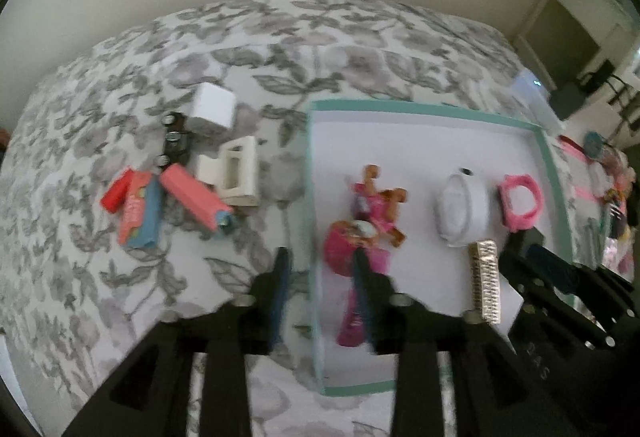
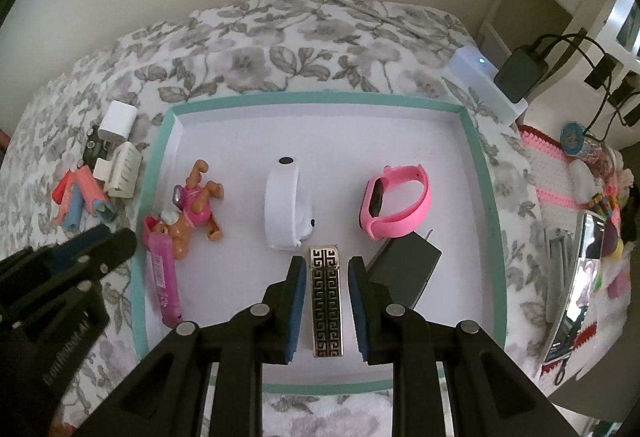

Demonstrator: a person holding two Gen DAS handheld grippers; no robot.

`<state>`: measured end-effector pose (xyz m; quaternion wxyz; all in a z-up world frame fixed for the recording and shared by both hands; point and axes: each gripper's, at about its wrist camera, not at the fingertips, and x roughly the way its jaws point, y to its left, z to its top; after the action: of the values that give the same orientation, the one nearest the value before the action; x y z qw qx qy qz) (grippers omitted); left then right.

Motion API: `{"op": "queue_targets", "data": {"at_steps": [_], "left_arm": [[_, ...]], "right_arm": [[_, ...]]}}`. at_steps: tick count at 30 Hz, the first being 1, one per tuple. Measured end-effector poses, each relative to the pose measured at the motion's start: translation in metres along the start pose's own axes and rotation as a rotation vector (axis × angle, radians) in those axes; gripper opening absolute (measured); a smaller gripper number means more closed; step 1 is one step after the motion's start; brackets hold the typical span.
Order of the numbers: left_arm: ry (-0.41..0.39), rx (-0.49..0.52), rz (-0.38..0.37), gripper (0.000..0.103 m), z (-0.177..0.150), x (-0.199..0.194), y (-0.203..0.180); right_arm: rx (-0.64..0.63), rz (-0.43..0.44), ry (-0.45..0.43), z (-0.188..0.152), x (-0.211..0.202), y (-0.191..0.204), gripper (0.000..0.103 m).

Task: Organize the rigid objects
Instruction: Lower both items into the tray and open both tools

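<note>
Right gripper (image 2: 323,303): above the near part of the tray, pointing steeply down; its jaws stand apart on either side of the gold clip with a gap showing on each side, so nothing is clamped.
Gold clip (image 2: 326,301): a flat gold-and-black patterned hair clip lying on the tray floor, lengthwise toward the camera.
Left gripper (image 1: 322,293): over the tray's left wall; its jaws are apart and hold nothing, one over the bedspread, the other over the pink tube.
Pink tube (image 2: 162,283): lies along the tray's left wall, inside it.
Black block (image 2: 404,269): flat on the tray floor just right of the gold clip.
Toy dog (image 2: 192,205): brown with pink clothing, on its side inside the tray beyond the pink tube.
White band (image 2: 282,203): mid-tray, just beyond the gold clip.
Pink smartwatch (image 2: 396,203): right of the white band, inside the tray.
Tray (image 2: 156,173): white floor, teal rim, resting on the bedspread.
Bedspread (image 2: 256,61): grey floral.
Outside pile: left of the tray lie a cream hair claw (image 2: 120,169), a white charger cube (image 2: 117,121) and pink-and-blue small boxes (image 2: 82,201).
</note>
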<state>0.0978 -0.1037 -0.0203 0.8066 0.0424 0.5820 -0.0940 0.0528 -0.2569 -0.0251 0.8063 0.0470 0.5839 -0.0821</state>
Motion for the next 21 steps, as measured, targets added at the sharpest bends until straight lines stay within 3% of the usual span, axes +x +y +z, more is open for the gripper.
{"op": "queue_targets", "data": {"at_steps": [3, 5, 7, 11, 19, 21], "left_arm": [[-0.005, -0.035, 0.012, 0.051, 0.001, 0.0, 0.009], [-0.007, -0.055, 0.019, 0.052, 0.002, 0.0, 0.015], [-0.007, -0.076, 0.028, 0.056, 0.002, 0.001, 0.019], [-0.019, -0.12, 0.056, 0.067, 0.003, 0.0, 0.032], [-0.04, -0.157, 0.084, 0.081, 0.004, -0.002, 0.047], [-0.045, -0.163, 0.09, 0.09, 0.004, -0.002, 0.05]], "right_arm": [[-0.009, -0.005, 0.001, 0.0, 0.002, 0.002, 0.045], [-0.018, -0.004, -0.001, 0.0, 0.002, 0.005, 0.05], [-0.027, -0.007, -0.005, 0.0, 0.002, 0.008, 0.063], [-0.051, -0.022, -0.013, 0.001, 0.003, 0.014, 0.069], [-0.07, -0.029, -0.028, 0.002, 0.005, 0.02, 0.094], [-0.068, -0.023, -0.035, 0.002, 0.004, 0.021, 0.098]]}}
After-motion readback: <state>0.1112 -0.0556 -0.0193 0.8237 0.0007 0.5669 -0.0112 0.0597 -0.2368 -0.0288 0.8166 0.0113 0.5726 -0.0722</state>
